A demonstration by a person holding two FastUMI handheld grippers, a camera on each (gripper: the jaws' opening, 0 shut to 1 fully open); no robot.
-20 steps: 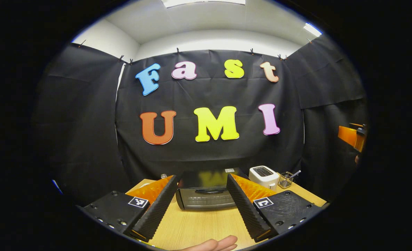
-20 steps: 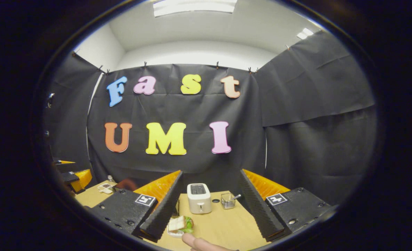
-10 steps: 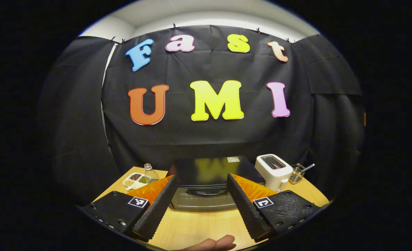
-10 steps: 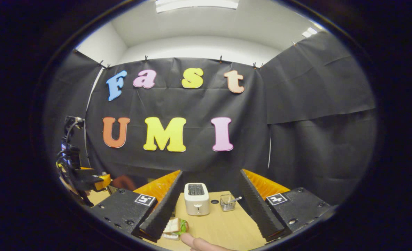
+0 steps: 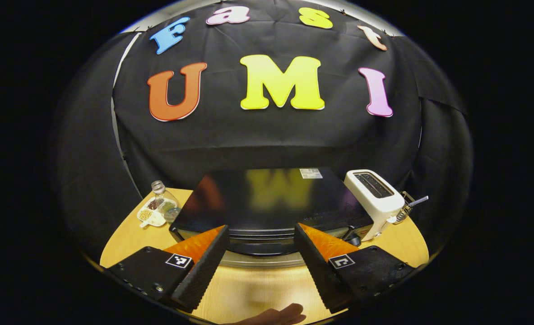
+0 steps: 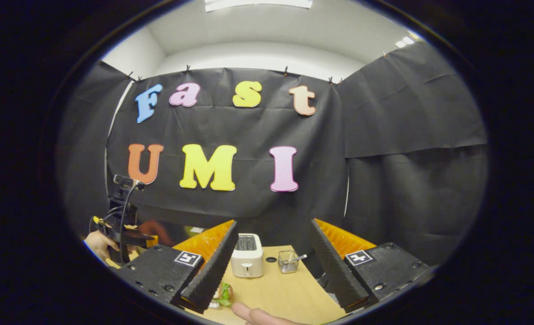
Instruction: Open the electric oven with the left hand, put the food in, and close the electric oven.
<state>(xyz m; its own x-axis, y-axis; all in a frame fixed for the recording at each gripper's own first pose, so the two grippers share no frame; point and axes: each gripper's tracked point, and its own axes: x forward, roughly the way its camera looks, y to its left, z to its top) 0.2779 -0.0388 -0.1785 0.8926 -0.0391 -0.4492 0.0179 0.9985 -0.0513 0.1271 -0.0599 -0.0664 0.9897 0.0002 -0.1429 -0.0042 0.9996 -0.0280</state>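
left tool (image 5: pixel 260 253): fingers spread wide, gripping nothing, hovering just in front of and above the oven's front edge
left tool from the right gripper view (image 6: pixel 127 234): seen far off at the left, a hand (image 6: pixel 96 243) holding it
right tool (image 6: pixel 271 264): fingers spread, nothing between them, held off over the surface
oven (image 5: pixel 267 203): black box at the back middle of the surface (image 5: pixel 257 289), glossy top, door shut; the handle (image 5: pixel 262 234) looks like a bar across the upper front edge, right between the left tool's fingers
food (image 6: pixel 221 295): sandwich with green leaf, near the front edge of the surface, mostly hidden behind the right tool's left finger; plate under it not clear
toaster (image 5: pixel 375 198): white, just beside the oven's right side
wire basket (image 5: pixel 409 210): behind the toaster at the right edge, something sticking out of it
snack tray (image 5: pixel 151 216): back left corner, with a small bottle (image 5: pixel 160 194) touching or just beside it
step: judged to be the approach to the handle, door not opened yet
oven handling: rigid and heavy, should stay put; door likely hinges at the bottom and pulls down; take the bar mid-span so it doesn't twist
food handling: soft, light, layers can slide; pinch gently across the bread sides, keep level
risk: smooth handle may slip out if the fingers close shallow
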